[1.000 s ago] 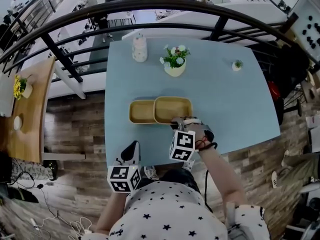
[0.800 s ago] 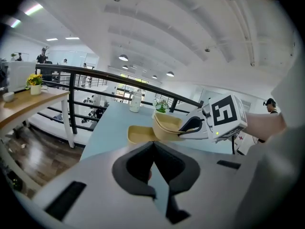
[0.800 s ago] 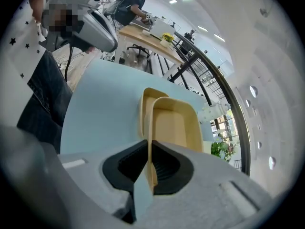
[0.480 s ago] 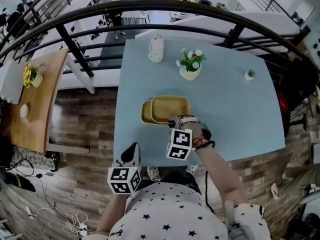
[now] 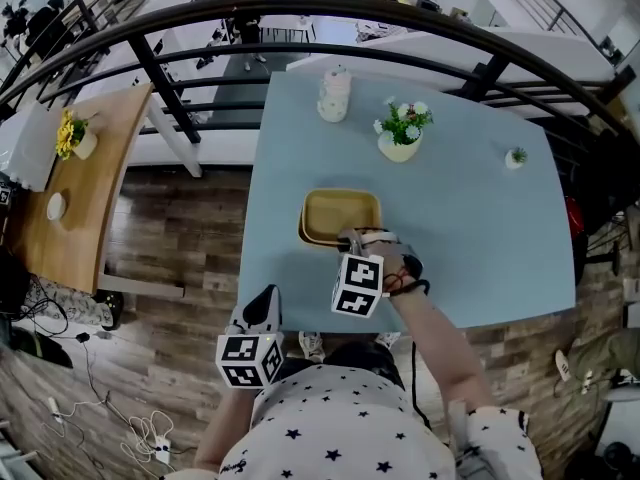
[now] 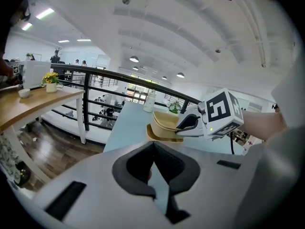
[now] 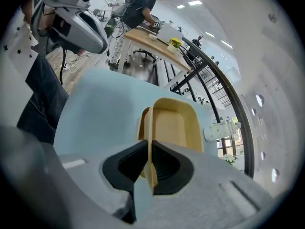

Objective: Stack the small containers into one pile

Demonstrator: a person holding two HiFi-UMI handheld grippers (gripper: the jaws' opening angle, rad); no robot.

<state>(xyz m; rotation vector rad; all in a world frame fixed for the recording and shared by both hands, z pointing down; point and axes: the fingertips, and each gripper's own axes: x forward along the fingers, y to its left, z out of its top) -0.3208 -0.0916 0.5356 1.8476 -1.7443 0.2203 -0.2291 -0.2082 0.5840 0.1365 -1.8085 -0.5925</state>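
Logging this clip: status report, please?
Right gripper shut on top container rim, over bottom container. Left gripper shut, empty, clear of both. No obstruction.

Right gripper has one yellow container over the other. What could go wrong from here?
1. The right gripper pinches the upper container by one rim only, and the lower container peeks out at its left: released now, it may seat crooked rather than nest.
2. The left gripper is shut, empty and off the table, so nothing steadies the lower container; a push down could slide it.
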